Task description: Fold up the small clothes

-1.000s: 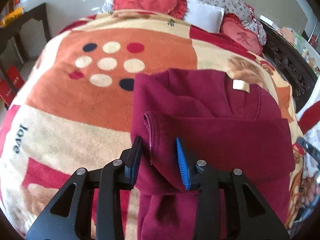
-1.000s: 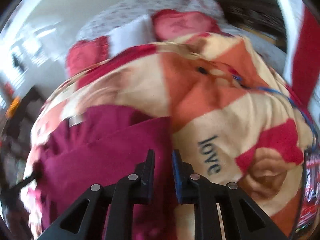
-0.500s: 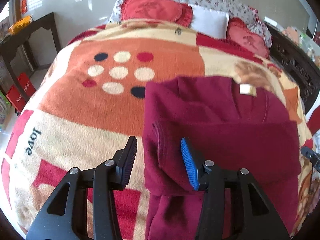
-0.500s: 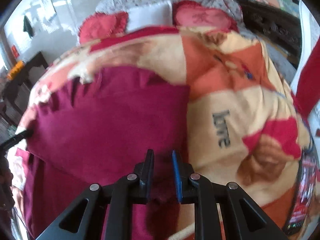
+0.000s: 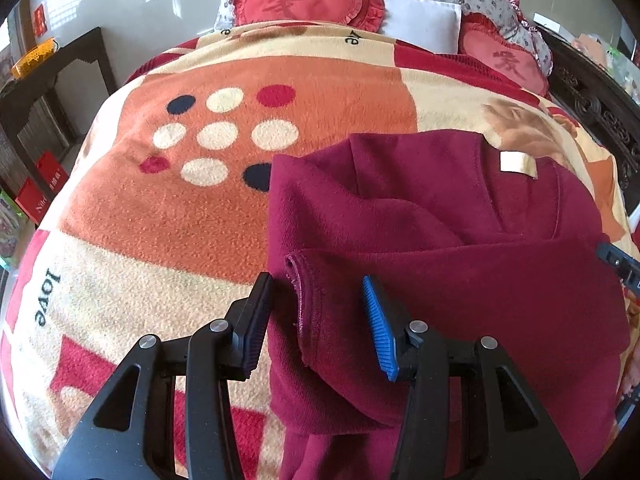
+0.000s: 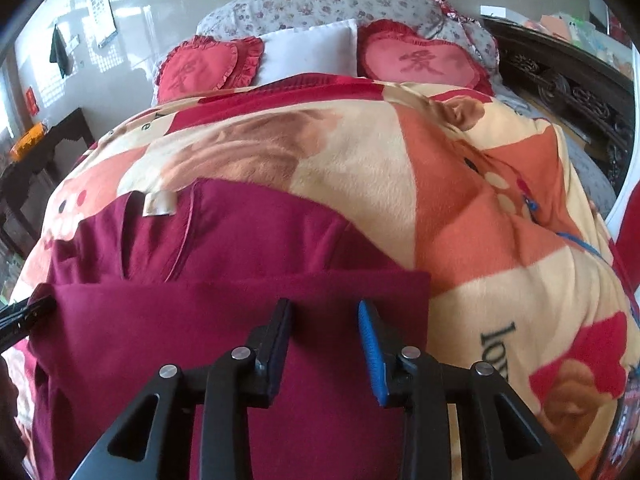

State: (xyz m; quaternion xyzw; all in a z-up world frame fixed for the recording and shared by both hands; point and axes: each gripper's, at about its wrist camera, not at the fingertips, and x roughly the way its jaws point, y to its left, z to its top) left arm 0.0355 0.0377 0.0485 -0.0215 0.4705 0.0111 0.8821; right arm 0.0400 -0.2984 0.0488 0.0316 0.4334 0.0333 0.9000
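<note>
**Maroon garment folded across a patterned bed blanket**

Bedding fills both views: a fleece blanket (image 5: 168,208) printed with dots, bears and the word "love", with red heart cushions (image 6: 420,60) bearing a character behind. On it lies the maroon garment (image 5: 460,288), a pale unreadable label (image 5: 516,164) at its neck. The left tongs (image 5: 320,316) stand spread astride its folded hem corner, pads not pressing. The right tongs (image 6: 324,344) are opening above the fold's other end.
</note>
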